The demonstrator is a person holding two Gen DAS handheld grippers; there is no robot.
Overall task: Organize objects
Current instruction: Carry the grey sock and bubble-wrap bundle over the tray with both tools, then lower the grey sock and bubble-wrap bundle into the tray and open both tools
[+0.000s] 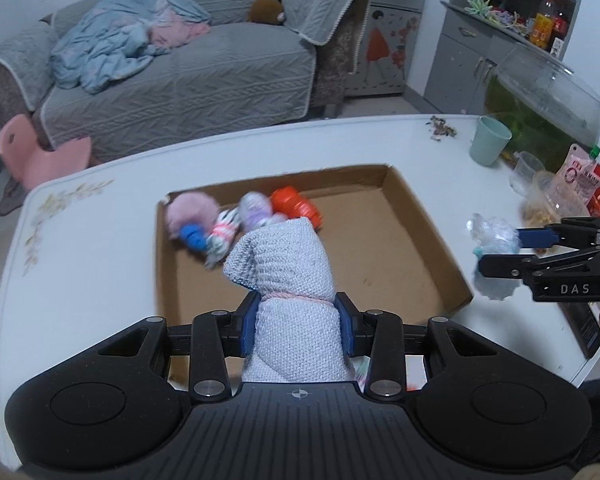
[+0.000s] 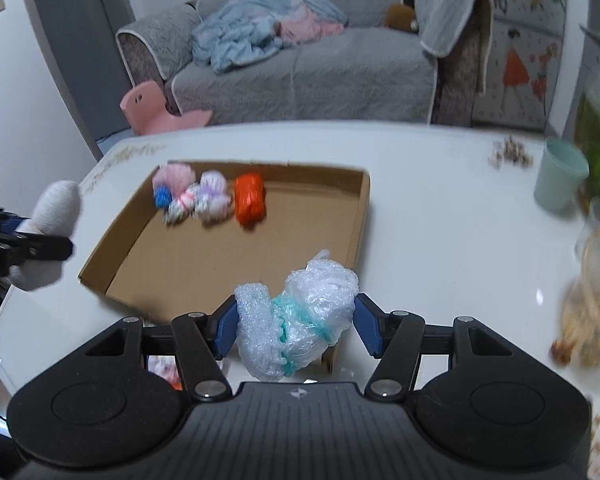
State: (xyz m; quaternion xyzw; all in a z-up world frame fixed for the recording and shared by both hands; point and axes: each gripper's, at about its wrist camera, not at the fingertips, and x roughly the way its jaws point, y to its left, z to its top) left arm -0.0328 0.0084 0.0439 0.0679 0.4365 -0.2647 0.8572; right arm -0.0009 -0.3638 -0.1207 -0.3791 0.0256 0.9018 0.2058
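Left gripper (image 1: 298,322): level above near box edge, clamped on grey knitted roll (image 1: 288,264), pointing forward.
Right gripper (image 2: 296,326): level over box corner, pinching bubble-wrap bundle (image 2: 300,312).
Cardboard box (image 2: 362,208): on white table (image 2: 440,200); 5 bundles, including orange bundle (image 2: 250,198), at far side.

A shallow cardboard box (image 1: 416,236) lies on the table (image 1: 100,248) ahead of me, with a cluster of small bundles (image 2: 208,196) in its far left corner. My left gripper (image 1: 298,322) holds a knitted roll (image 1: 288,276) above the box's near edge; my right gripper (image 2: 296,326) holds a plastic-wrapped bundle (image 2: 300,316) above its near right corner. A cup (image 2: 560,180) stands far right on the table, and a sofa (image 1: 180,80) lies behind the table.
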